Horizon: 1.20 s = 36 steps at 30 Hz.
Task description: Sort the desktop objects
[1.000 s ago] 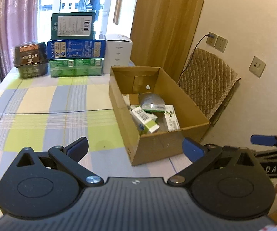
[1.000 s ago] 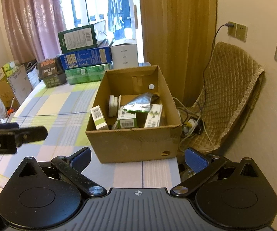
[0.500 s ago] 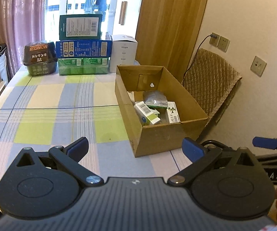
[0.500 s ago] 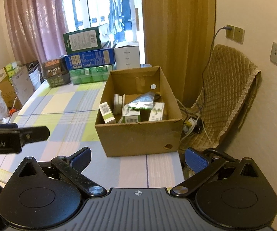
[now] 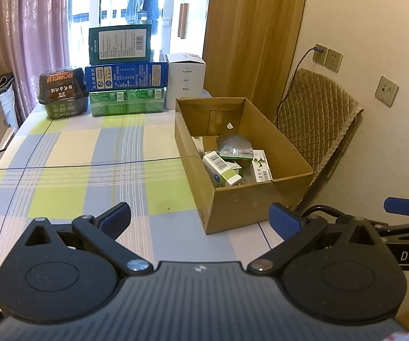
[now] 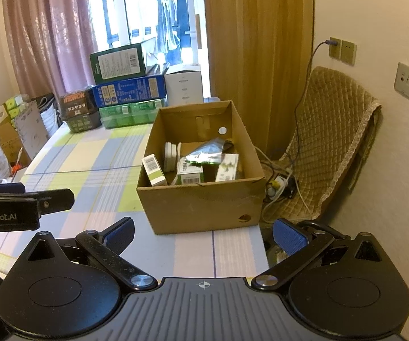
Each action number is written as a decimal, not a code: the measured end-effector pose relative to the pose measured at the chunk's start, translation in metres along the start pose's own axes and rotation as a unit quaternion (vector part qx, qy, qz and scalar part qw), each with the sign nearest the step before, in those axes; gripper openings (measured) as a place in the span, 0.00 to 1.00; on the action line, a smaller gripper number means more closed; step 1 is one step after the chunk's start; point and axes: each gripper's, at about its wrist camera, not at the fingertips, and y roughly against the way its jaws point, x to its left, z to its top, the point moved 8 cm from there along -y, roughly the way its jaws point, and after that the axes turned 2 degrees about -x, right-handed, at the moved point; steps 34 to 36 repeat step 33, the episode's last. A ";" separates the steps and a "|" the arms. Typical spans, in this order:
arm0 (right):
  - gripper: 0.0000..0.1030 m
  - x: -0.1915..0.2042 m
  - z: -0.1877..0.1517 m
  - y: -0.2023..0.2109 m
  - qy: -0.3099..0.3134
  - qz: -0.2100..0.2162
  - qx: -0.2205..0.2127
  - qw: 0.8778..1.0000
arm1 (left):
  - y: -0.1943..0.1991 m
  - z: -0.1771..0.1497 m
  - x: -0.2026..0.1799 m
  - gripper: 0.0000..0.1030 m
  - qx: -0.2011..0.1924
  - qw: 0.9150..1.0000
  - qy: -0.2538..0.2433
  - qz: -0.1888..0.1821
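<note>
Checked tablecloth (image 5: 71, 176); filled cardboard box (image 6: 201, 207); both grippers spread, empty.

Both the left gripper (image 5: 200, 218) and right gripper (image 6: 203, 233) are matte black with blue finger pads (image 6: 288, 240) and silver pivot screws (image 6: 141, 280). The near ribbed housing bears a small crosshair mark. White lettering on the left gripper's side seems to read "enRobot.AI", partly cut off.

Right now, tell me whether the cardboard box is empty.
Not empty. The open-topped cardboard box holds several small cartons and a foil pouch on top.
</note>
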 end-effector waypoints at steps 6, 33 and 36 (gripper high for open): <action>0.98 0.000 0.001 0.000 0.000 0.001 0.000 1.000 | -0.004 -0.002 -0.002 0.99 0.003 1.000 -0.002 -0.001; 0.98 -0.001 -0.009 -0.007 -0.004 0.003 0.006 1.000 | -0.009 -0.007 -0.001 0.99 0.001 1.000 -0.002 -0.012; 0.98 -0.001 -0.009 -0.007 -0.004 0.003 0.006 1.000 | -0.009 -0.007 -0.001 0.99 0.001 1.000 -0.002 -0.012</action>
